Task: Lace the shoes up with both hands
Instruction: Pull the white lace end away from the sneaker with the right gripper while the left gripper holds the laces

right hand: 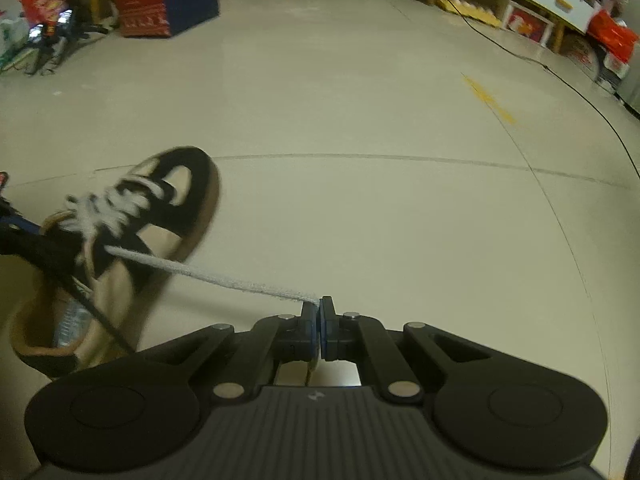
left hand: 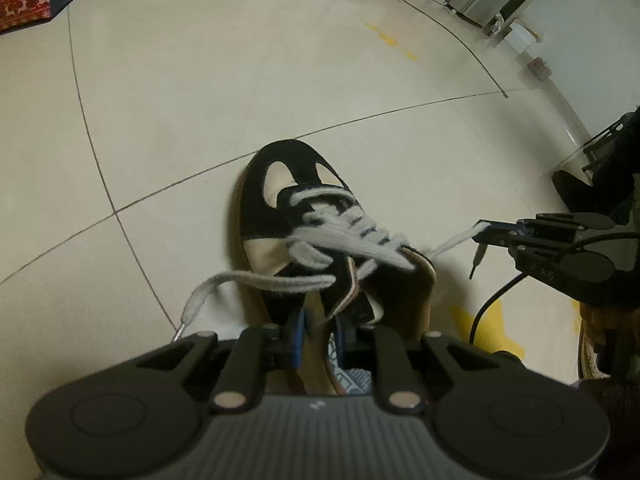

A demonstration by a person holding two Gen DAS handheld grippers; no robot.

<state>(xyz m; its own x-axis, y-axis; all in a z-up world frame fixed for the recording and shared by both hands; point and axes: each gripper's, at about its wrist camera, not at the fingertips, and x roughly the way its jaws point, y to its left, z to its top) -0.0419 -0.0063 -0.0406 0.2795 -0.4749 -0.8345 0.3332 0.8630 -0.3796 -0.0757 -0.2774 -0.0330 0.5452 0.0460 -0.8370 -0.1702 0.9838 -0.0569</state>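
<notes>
1. While the black-and-cream shoe (left hand: 296, 220) sits on the tiled floor (left hand: 168, 92), the left gripper (left hand: 318, 334) reaches down at its heel end, its blue pads narrowly apart astride the tan collar; whether they press on it I cannot tell.
2. Off the shoe's right side, the right gripper (right hand: 320, 312) is closed tight on the right lace end (right hand: 224, 276), which runs taut back to the top eyelets.
3. On the shoe's left side, the left lace end (left hand: 240, 282) lies loose, its tip on the floor.
</notes>
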